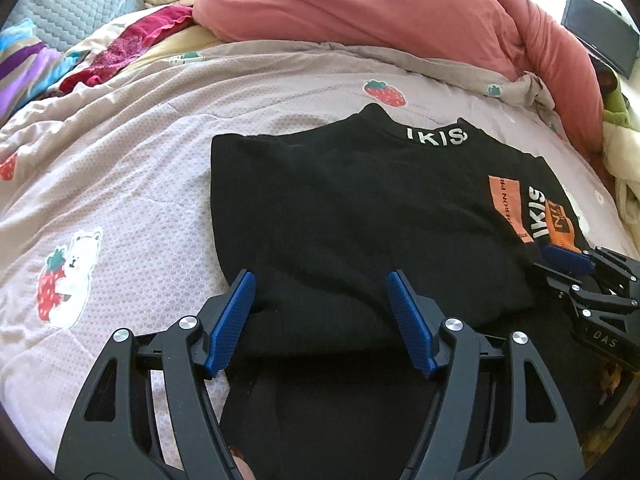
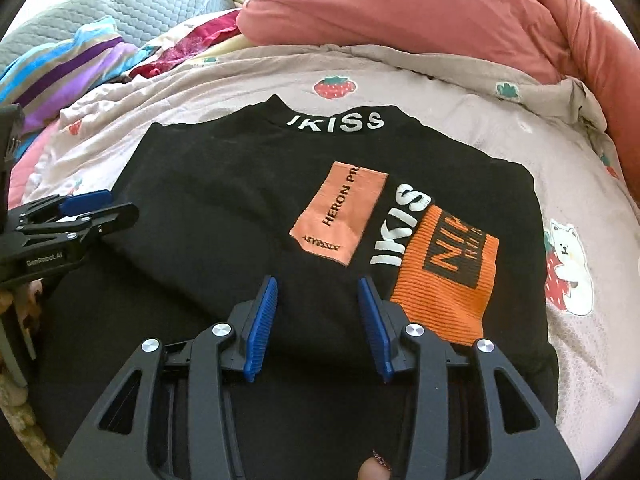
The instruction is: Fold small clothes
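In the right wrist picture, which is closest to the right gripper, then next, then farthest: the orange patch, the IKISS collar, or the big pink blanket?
From the right gripper:
1. Orange patch, just right of its fingers.
2. IKISS collar, at the shirt's far edge.
3. Pink blanket, bunched at the back.

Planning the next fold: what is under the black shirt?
The black shirt lies on a strawberry-print quilt, which shows all around it. Anything directly beneath the shirt is covered.
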`<state>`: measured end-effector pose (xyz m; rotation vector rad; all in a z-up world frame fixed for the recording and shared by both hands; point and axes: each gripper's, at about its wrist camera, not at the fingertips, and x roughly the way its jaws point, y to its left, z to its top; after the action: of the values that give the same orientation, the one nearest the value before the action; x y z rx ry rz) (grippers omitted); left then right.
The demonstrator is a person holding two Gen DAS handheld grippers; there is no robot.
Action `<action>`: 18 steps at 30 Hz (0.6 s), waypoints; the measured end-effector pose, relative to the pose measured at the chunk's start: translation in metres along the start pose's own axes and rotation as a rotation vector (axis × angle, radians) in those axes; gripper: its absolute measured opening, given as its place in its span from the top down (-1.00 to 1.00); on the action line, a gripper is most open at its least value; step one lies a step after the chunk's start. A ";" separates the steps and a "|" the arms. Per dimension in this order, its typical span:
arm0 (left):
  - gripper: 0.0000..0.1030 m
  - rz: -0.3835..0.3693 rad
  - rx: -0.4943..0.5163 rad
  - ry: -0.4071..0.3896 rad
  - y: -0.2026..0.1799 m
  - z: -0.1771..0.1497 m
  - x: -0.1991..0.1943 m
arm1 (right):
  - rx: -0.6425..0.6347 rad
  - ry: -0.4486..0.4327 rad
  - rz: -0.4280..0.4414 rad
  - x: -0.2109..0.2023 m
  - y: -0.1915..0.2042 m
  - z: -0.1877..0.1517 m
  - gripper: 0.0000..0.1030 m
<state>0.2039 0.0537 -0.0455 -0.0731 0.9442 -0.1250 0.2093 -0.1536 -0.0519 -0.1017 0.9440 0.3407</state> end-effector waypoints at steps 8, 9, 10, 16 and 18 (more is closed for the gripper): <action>-0.21 -0.029 -0.033 -0.010 0.004 -0.003 -0.006 | 0.055 -0.018 0.037 -0.009 -0.006 -0.001 0.19; -0.22 -0.035 -0.038 -0.014 0.005 -0.003 -0.008 | 0.067 -0.024 0.046 -0.013 -0.007 -0.002 0.18; -0.23 -0.041 -0.042 -0.018 0.005 -0.003 -0.010 | 0.076 -0.030 0.053 -0.015 -0.009 -0.002 0.17; -0.30 -0.052 -0.042 -0.052 0.003 -0.003 -0.024 | 0.087 -0.052 0.060 -0.028 -0.009 -0.002 0.10; -0.35 -0.052 -0.038 -0.056 0.003 -0.003 -0.026 | 0.084 -0.061 0.056 -0.032 -0.009 -0.002 0.04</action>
<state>0.1866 0.0599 -0.0262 -0.1355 0.8893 -0.1528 0.1937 -0.1699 -0.0281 0.0119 0.9008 0.3538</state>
